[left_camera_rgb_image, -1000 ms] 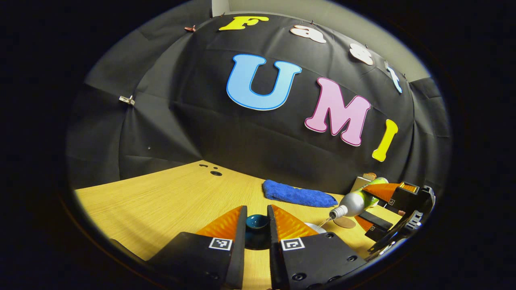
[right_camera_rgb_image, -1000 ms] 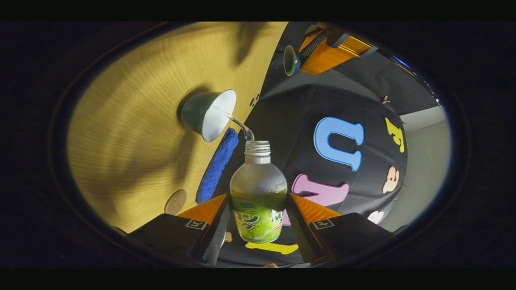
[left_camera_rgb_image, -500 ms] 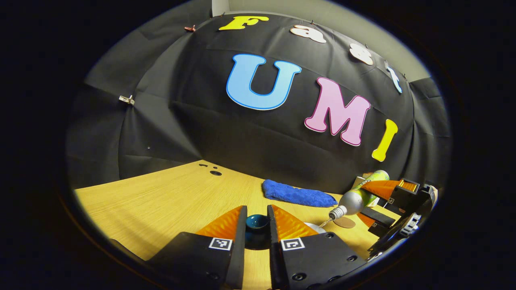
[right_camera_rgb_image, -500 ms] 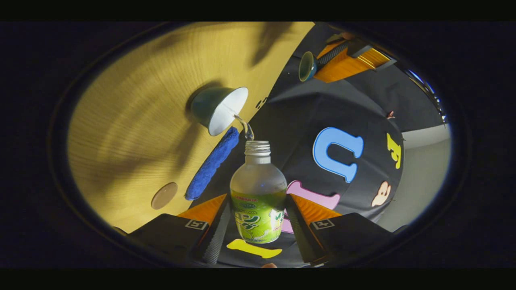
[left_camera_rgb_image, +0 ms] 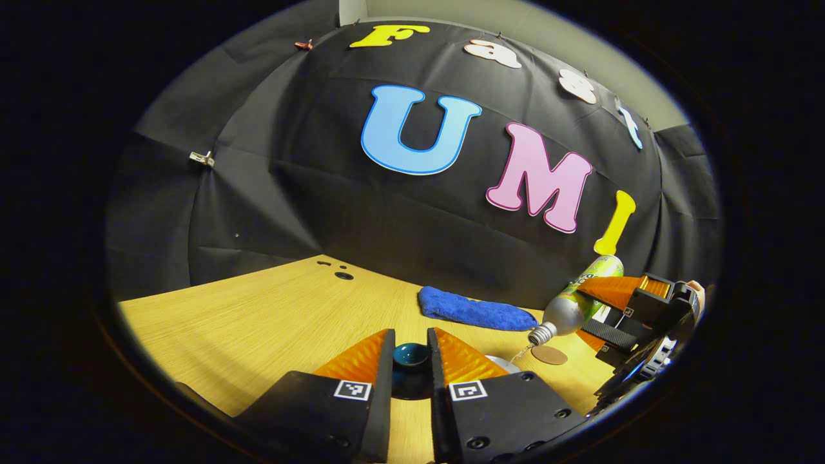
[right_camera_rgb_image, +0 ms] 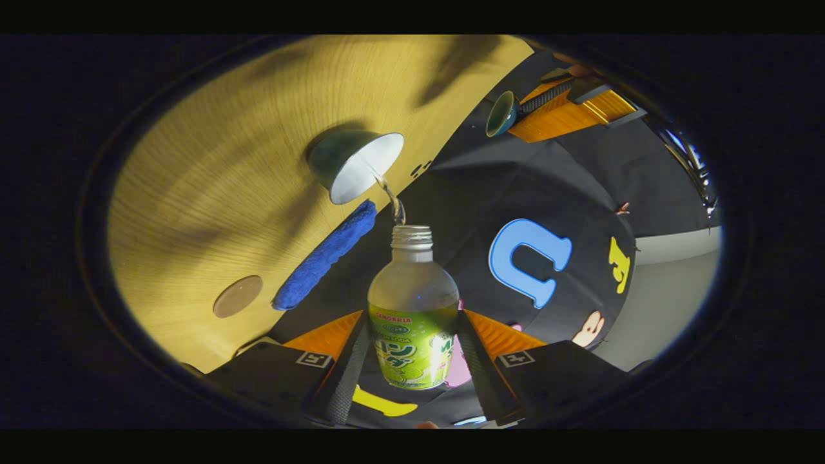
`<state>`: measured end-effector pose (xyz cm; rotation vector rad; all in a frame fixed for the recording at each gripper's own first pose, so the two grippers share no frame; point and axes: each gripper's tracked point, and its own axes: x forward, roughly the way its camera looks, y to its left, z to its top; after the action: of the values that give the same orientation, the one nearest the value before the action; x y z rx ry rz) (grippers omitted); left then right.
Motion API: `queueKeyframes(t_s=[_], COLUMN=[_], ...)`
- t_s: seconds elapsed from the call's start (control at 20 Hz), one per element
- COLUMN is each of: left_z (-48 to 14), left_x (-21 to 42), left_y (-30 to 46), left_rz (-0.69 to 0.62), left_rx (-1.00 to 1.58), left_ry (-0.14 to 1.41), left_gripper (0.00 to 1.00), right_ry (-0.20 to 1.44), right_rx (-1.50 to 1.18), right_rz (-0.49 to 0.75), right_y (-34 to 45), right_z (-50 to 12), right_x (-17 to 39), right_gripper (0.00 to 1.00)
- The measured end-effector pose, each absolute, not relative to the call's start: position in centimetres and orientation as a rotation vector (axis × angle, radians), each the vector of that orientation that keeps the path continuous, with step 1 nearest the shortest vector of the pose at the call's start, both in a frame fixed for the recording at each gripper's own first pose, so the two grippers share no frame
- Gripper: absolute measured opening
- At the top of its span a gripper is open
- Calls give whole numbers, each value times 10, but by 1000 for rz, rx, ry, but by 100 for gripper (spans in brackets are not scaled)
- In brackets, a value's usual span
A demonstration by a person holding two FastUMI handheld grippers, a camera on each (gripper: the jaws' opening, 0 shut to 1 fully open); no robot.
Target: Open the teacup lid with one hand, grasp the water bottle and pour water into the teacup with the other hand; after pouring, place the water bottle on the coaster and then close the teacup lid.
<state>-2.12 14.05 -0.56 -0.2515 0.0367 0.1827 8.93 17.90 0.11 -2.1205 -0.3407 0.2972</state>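
My left gripper (left_camera_rgb_image: 410,351) is shut on the dark teal teacup lid (left_camera_rgb_image: 411,356), held in the air above the wooden table (left_camera_rgb_image: 271,322). In the right gripper view that lid (right_camera_rgb_image: 500,115) shows far off at the top. My right gripper (right_camera_rgb_image: 412,335) is shut on the water bottle (right_camera_rgb_image: 412,309) with its green label, tipped over steeply. A thin stream of water runs from the bottle's mouth into the open teacup (right_camera_rgb_image: 351,164), teal outside and white inside. In the left gripper view the tilted bottle (left_camera_rgb_image: 573,303) pours at the right, over the cup's white rim (left_camera_rgb_image: 504,364).
A round brown coaster (right_camera_rgb_image: 237,296) lies on the table near the cup, also seen as the coaster (left_camera_rgb_image: 549,355) below the bottle. A blue cloth (left_camera_rgb_image: 474,310) lies along the table's back edge by the wall. Small holes (left_camera_rgb_image: 343,276) mark the table's far left.
The right gripper has tipped the bottle further, raising its base, so the right gripper view has rotated. Water keeps running into the cup. The left gripper and lid have stayed put.
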Motion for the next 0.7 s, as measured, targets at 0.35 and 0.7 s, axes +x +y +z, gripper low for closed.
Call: queueKeyframes(t_s=[0.35,0.7], left_z=[-6,-8], left_x=[-22,-24], left_y=[138,138], left_rz=[185,188], left_rx=[-255,-262], left_ry=[35,39], left_gripper=[30,30], right_ry=[-449,-450], right_rx=[-2214,-2185], right_rz=[257,269], right_y=[183,190], right_z=[10,10], right_x=[92,90], right_gripper=[78,77])
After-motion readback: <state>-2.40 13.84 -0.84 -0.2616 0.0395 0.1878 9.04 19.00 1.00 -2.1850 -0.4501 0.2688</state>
